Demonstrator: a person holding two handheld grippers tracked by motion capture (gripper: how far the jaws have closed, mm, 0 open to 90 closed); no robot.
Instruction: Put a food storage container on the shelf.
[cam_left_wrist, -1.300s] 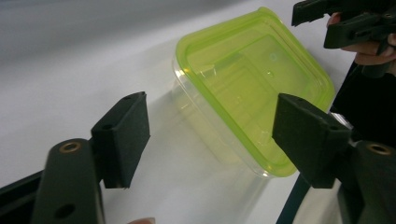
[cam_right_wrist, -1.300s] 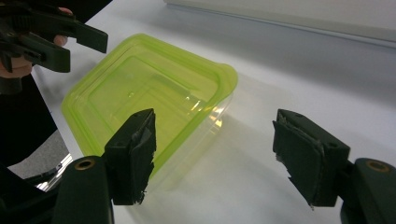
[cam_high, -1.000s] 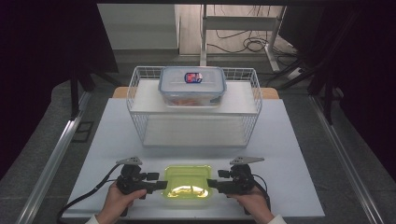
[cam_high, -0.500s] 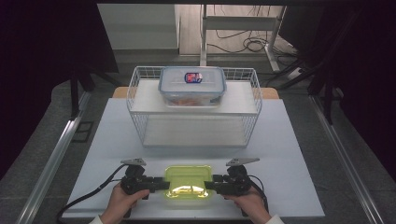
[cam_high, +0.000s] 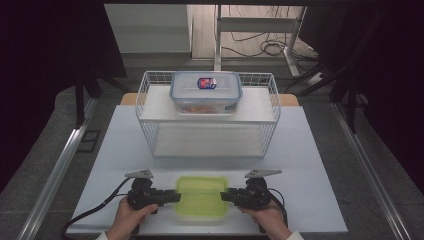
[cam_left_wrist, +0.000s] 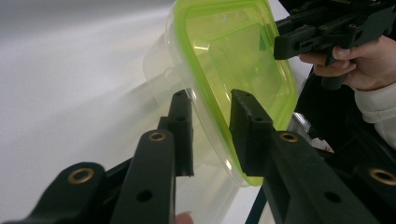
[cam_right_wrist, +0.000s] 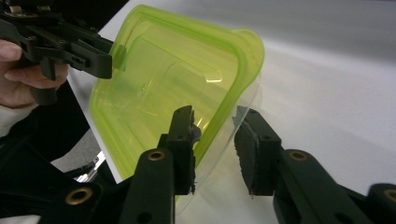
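Near the front edge of the white table (cam_high: 310, 150) sits a clear plastic container with a green lid (cam_high: 201, 196), and a person has a claw at each short end of it. The left claw (cam_high: 172, 196) has just been closing its jaws over the left rim, lid edge between them; in the left gripper view the pads look to be at or almost on the plastic, though I can't swear they press yet. The right claw (cam_high: 226, 195) has likewise just been closing on the right rim, and in the right gripper view a gap shows between the outer pad and the clear wall, so I'd call it not quite gripped. The box looks empty and light, thin-walled, with some flex, and the smooth plastic seems likely to slip or twist if pinched at one end alone. The lid's raised lip is the stiffest part, so taking hold there at both ends, as both claws are placed to do, seems the sound choice. Squeezing hard could bow the lid or pop it loose. Farther back a wire basket (cam_high: 272, 112) stands, carrying a second lidded container (cam_high: 205, 92).
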